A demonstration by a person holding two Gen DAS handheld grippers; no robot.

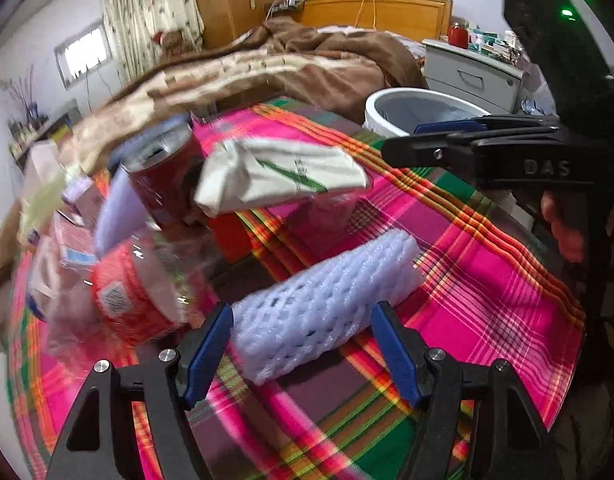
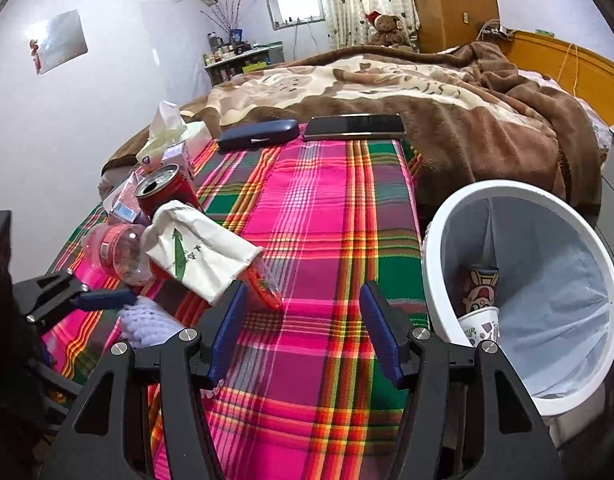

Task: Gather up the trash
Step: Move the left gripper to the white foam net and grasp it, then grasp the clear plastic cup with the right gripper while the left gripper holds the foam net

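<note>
Left wrist: foam net sleeve (image 1: 323,304) lies seemingly diagonal, far end upper right.

Even, soft indoor light fills my room; a small window (image 2: 297,3) glows white, blown out. Shadows on the plaid cloth (image 2: 319,216) are faint. My left view is smeared by motion blur, worst around the red can (image 1: 163,176) at the left. My right view is sharp. Both bend strongly toward dark, vignetted corners.

A foam sleeve (image 1: 327,304) lies between my left gripper's (image 1: 303,354) jaws on the tabletop (image 2: 319,216); can (image 2: 165,192) and bag (image 2: 199,256) behind it; bin (image 2: 523,300) at the right edge.
</note>
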